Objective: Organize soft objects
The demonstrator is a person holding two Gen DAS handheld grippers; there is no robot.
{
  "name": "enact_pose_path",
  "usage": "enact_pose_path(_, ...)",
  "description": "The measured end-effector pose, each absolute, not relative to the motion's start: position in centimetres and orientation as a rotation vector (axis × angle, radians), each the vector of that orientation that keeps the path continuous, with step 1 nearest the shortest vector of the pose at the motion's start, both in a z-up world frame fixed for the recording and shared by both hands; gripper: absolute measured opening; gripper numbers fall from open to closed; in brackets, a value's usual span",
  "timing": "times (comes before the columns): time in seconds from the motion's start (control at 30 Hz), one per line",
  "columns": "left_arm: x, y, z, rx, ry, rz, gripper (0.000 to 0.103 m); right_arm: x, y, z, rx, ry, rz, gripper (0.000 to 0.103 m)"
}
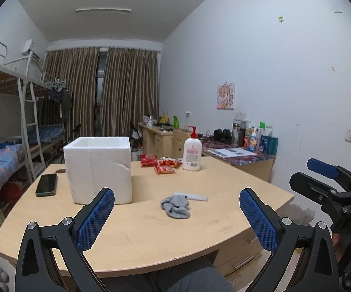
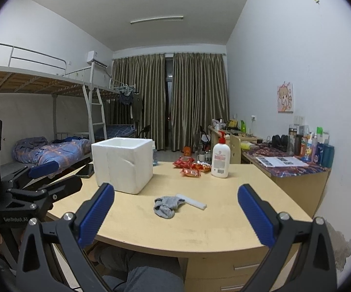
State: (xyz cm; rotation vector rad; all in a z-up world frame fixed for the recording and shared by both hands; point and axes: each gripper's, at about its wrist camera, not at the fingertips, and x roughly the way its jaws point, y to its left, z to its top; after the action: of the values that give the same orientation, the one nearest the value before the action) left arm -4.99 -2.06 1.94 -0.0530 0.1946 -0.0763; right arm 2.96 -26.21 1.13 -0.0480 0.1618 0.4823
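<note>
A crumpled grey sock (image 1: 175,205) (image 2: 167,205) lies on the wooden table (image 1: 151,238) (image 2: 199,228), partly over a thin white strip (image 1: 196,196) (image 2: 195,202). Behind it to the left stands an open-topped white foam box (image 1: 98,169) (image 2: 124,163). My left gripper (image 1: 176,219) hovers open above the table's near edge, short of the sock, holding nothing. The right gripper (image 2: 175,216) is likewise open and empty, back from the sock. Each gripper shows at the side of the other's view: the right gripper (image 1: 321,170), the left gripper (image 2: 41,170).
Red snack packets (image 1: 159,164) (image 2: 191,166) and a white pump bottle (image 1: 192,153) (image 2: 220,157) stand at the table's far side. A dark phone (image 1: 46,184) (image 2: 86,170) lies left of the box. Bunk beds fill the left, a cluttered desk (image 1: 243,155) the right. A person's knee shows below the table.
</note>
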Motion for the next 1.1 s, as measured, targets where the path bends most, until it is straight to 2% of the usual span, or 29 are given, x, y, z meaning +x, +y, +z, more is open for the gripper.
enact_pose_path(0.53,1.9,-2.5,-2.3,-0.024,0.311,-0.111,0.103,8.5,-25.7,-1.9,-0.058,0.268,0.469,0.103)
enact_pose_path(1.1,8.6,-2.4,-4.1,-0.02,0.405,-0.171,0.103,14.3,-25.3,-2.8,-0.034,0.375,0.449,0.103)
